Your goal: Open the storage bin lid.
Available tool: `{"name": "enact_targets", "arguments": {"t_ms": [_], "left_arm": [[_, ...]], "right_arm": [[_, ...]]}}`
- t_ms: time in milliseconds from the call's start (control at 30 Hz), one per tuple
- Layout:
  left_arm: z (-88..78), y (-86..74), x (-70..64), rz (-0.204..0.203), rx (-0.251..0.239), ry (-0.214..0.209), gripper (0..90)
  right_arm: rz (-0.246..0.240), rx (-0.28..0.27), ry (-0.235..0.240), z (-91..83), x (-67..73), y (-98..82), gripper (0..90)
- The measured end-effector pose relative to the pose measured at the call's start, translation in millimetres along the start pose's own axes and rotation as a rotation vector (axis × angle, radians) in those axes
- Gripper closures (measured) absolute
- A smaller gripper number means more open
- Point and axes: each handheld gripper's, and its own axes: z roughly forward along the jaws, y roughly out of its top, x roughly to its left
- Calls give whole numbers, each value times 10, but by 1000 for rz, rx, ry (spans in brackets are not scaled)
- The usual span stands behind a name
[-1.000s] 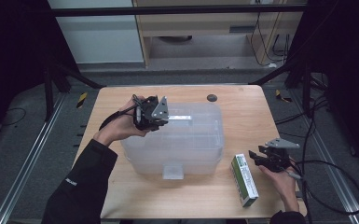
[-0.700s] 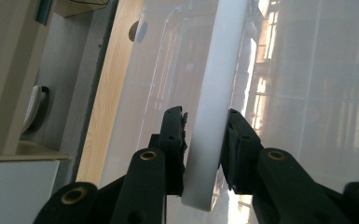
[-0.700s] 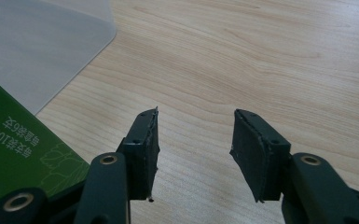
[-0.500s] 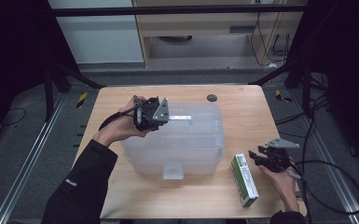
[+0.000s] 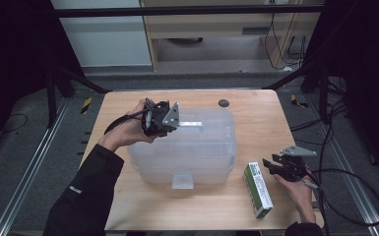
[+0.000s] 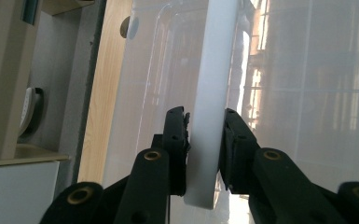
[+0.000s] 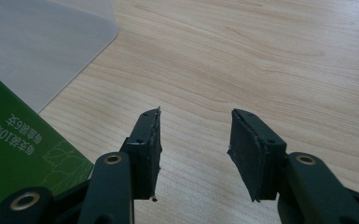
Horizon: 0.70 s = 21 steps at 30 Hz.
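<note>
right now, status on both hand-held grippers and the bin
Left hand-held gripper clamped on white latch at far end of clear bin. Right hand-held gripper open, empty, over table. Green box beside it, untouched. Nothing in the way.

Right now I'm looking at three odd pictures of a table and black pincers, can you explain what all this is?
A person at a wooden table holds a hand-held claw in each hand. One picture looks down from above; the other two come from cameras riding on each claw. The left claw is closed on the white handle of a clear plastic bin. The right claw is open, holding nothing, above bare wood beside a green carton. A small dark disc lies at the far edge.
</note>
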Motion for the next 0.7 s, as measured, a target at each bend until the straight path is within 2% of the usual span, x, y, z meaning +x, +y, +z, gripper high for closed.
{"name": "enact_targets", "arguments": {"t_ms": [100,200,333,500,700], "left_arm": [[-2,10,0,10,8,-2,742],[-8,74,-13,36,64,8,745],[-9,102,-32,48,85,25,745],[-8,115,-48,44,95,37,743],[-6,110,-58,71,85,48,746]], "right_arm": [[-1,1,2,2,0,0,541],[1,0,3,-1,0,2,542],[1,-1,2,-4,-3,2,543],[0,0,5,-2,0,3,544],[0,1,5,4,1,3,547]]}}
